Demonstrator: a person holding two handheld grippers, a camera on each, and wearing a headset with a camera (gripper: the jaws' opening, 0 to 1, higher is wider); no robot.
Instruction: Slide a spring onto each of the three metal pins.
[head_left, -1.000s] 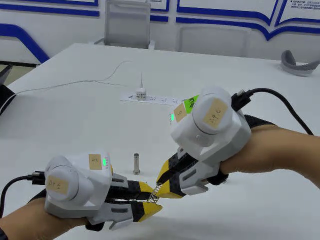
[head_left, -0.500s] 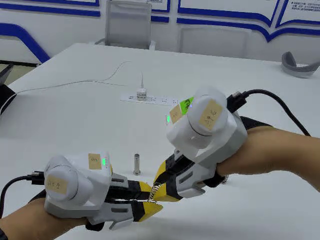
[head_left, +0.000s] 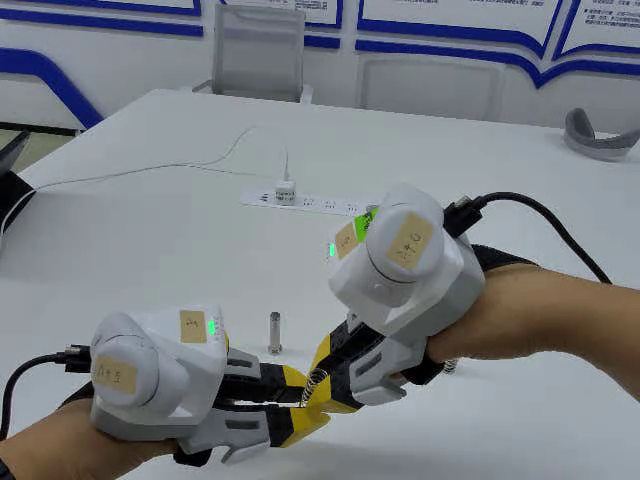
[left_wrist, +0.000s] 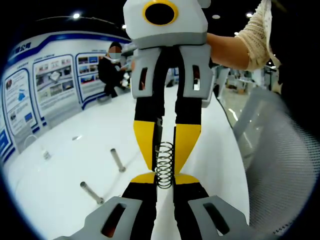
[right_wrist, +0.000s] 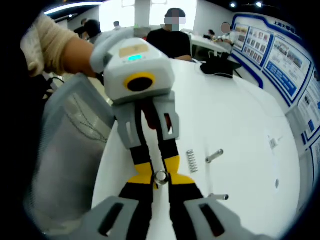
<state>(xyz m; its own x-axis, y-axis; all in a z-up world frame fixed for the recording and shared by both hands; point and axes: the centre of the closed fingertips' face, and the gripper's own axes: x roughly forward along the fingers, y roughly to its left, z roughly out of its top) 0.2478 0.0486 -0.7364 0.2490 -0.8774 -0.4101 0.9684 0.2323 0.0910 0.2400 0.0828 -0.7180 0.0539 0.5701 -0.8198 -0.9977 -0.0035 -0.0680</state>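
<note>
One spring (left_wrist: 164, 165), axis along left tongs (left_wrist: 165, 180).

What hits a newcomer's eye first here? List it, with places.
The two grippers meet tip to tip near the front of the white table, the left gripper low, the right gripper above, with a spring between their yellow tips. Just behind them one metal pin stands upright.

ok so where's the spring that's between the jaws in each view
head view: spring low centre, between the yellow jaws
left gripper view: spring at centre, running up the picture
right gripper view: spring low centre, end-on, a small ring
shared landmark: the yellow jaws meeting around it
</note>
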